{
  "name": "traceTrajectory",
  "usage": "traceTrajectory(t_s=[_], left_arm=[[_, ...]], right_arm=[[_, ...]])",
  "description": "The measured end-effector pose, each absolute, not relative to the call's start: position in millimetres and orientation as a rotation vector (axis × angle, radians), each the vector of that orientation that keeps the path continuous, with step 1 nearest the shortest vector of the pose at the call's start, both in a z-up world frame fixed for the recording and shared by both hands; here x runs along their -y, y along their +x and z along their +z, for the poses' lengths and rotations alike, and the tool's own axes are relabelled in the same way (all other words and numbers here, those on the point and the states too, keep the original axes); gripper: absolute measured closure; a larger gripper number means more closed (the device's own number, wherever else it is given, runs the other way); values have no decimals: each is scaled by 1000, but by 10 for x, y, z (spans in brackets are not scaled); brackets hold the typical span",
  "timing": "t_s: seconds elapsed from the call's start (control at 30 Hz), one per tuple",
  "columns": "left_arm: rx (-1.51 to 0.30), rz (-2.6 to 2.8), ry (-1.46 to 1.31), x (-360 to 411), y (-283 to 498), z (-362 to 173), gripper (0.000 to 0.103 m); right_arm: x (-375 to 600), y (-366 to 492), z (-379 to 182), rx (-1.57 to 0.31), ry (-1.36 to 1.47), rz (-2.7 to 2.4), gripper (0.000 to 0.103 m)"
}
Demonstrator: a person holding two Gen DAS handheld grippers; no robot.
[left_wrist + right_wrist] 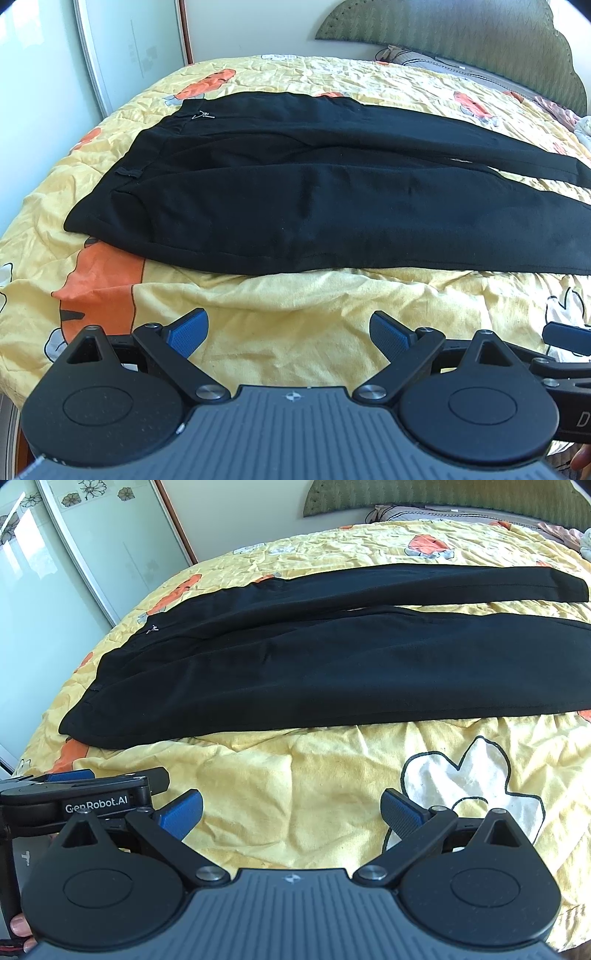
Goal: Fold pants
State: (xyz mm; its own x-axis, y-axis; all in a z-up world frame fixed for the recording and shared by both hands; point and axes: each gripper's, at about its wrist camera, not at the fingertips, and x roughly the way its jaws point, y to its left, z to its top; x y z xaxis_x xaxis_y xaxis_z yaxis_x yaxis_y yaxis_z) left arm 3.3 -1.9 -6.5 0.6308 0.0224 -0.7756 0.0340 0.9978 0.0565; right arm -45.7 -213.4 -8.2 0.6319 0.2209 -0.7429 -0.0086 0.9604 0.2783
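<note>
Hovering: I hold both grippers over the quilt (pixel 295 295), short of the pants.
Left gripper (pixel 289 334): spread wide, nothing held.
Right gripper (pixel 291 812): spread wide, nothing held.
Pants (pixel 314 672): black, flat across the bed, waistband left, legs running right.
</note>
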Motion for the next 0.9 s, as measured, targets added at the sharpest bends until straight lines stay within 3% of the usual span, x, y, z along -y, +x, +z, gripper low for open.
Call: traceTrajectory(t_s=[0.9], left_arm=[[-917,-12,73,24,72,-122,7]], right_arm=[[2124,-448,-88,-881,267,148,0]])
